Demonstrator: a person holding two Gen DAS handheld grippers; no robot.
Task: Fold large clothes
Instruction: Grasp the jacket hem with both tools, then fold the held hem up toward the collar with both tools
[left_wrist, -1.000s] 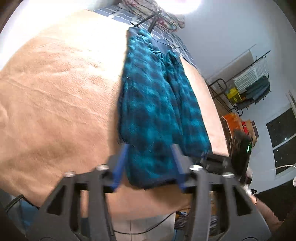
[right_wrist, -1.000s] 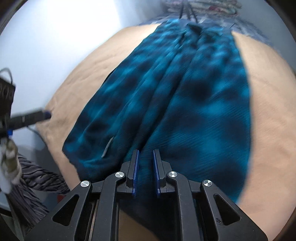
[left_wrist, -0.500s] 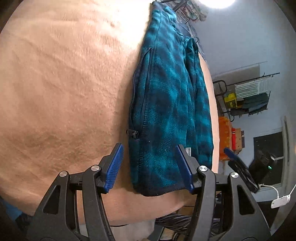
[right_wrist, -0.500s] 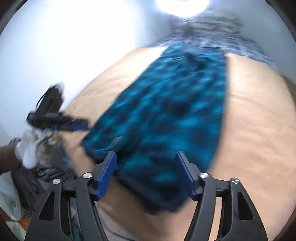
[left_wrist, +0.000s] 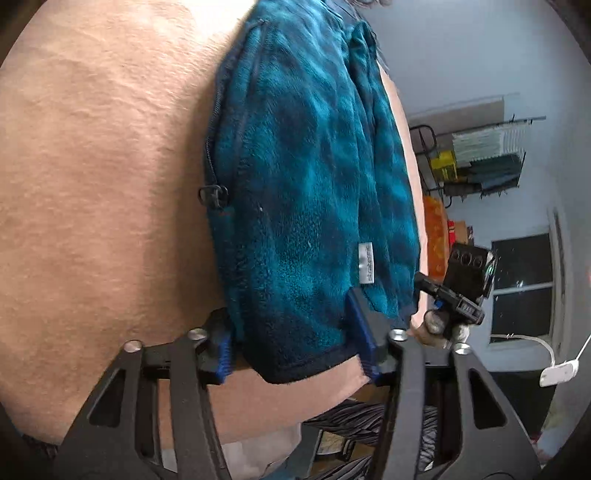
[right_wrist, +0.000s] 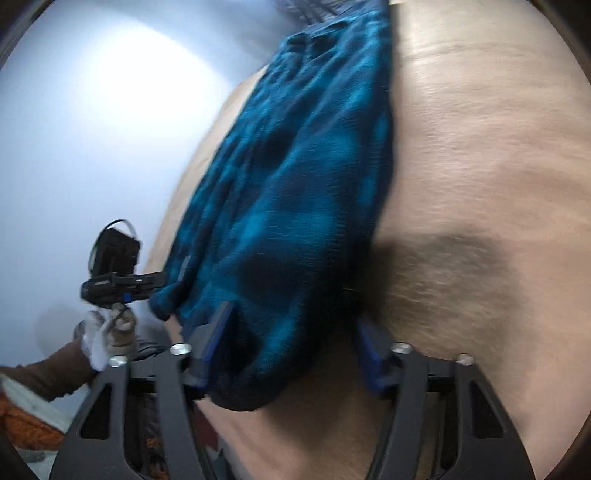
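Note:
A teal and black plaid fleece jacket (left_wrist: 310, 184) lies folded in a long strip on a tan blanket (left_wrist: 103, 184); it also shows in the right wrist view (right_wrist: 295, 206). My left gripper (left_wrist: 291, 343) is open, its blue pads straddling the near hem at the jacket's left corner. My right gripper (right_wrist: 291, 354) is open, straddling the near hem at the right corner. The right gripper shows in the left wrist view (left_wrist: 461, 295), and the left gripper shows in the right wrist view (right_wrist: 122, 284).
The tan blanket (right_wrist: 480, 184) covers a bed whose near edge is just below the hem. A metal rack (left_wrist: 480, 158) with items and a dark window (left_wrist: 524, 280) stand at the right. A white wall (right_wrist: 92, 129) is on the left.
Both grippers have come down close to the jacket's near hem. The right gripper opened from shut and now straddles the hem; the left stayed open.

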